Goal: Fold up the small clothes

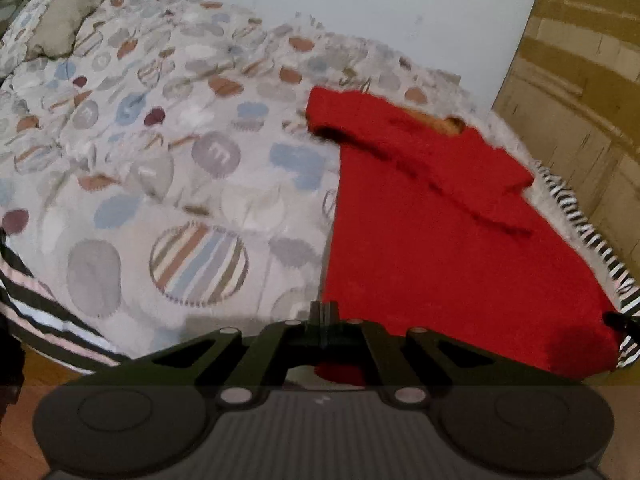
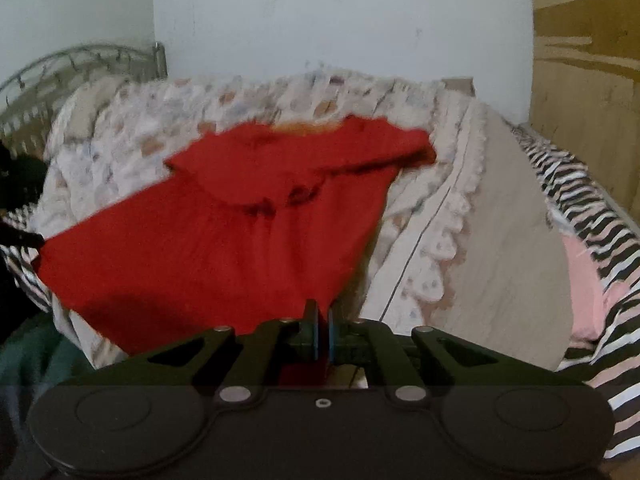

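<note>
the left hand-held gripper (image 1: 322, 312) is clenched on the near hem corner of the red dress (image 1: 440, 216); the right hand-held gripper (image 2: 322, 320) pinches the hem's other corner. likely risk: thin fabric slipping from either pinch as the hem is raised, or uneven pulling that skews the fold and drags the quilt (image 1: 160, 140). the dress lies flat on the bed, reaching away from both grippers, collar farthest.
</note>
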`<state>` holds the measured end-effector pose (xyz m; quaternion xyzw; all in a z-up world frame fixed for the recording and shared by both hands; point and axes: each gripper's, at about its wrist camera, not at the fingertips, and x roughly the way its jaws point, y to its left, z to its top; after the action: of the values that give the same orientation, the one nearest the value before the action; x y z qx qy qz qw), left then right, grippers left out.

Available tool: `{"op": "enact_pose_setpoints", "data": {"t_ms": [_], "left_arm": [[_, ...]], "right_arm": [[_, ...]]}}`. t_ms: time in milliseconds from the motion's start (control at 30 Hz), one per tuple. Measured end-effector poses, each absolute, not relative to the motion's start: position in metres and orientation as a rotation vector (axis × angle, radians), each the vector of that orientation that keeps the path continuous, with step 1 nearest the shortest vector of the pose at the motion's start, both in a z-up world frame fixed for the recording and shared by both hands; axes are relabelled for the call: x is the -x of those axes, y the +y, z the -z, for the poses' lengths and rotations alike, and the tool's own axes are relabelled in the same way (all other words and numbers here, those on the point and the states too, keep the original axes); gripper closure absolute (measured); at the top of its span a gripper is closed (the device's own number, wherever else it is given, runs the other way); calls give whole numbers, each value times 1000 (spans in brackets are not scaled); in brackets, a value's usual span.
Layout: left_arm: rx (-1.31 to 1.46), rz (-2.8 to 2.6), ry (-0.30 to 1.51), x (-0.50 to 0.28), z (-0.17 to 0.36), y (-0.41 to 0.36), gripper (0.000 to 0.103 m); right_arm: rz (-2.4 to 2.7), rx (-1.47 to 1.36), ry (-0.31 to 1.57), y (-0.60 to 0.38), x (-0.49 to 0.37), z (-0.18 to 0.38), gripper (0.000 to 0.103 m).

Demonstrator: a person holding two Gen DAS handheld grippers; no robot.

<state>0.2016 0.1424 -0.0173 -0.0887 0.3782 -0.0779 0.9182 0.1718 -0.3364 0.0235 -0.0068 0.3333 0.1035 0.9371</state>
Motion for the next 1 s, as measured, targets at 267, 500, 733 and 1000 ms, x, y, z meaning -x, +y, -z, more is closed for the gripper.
{"op": "enact_pose_setpoints", "data": {"t_ms": [267,500,733,1000], "left_arm": [[173,196,788,-202,39,137,98],[87,126,747,-197,30,125,21],[-13,91,619,-184,18,105,0],[-98,179,623,-179,22,75,0]], "right_arm": [[-216,58,669,-334,-164,-8,89],[-259,262,588,-327,-137,-17,38],[-381,774,474,-281,-98,1,8],[-279,1338,365,-259,-97,69,13]]}}
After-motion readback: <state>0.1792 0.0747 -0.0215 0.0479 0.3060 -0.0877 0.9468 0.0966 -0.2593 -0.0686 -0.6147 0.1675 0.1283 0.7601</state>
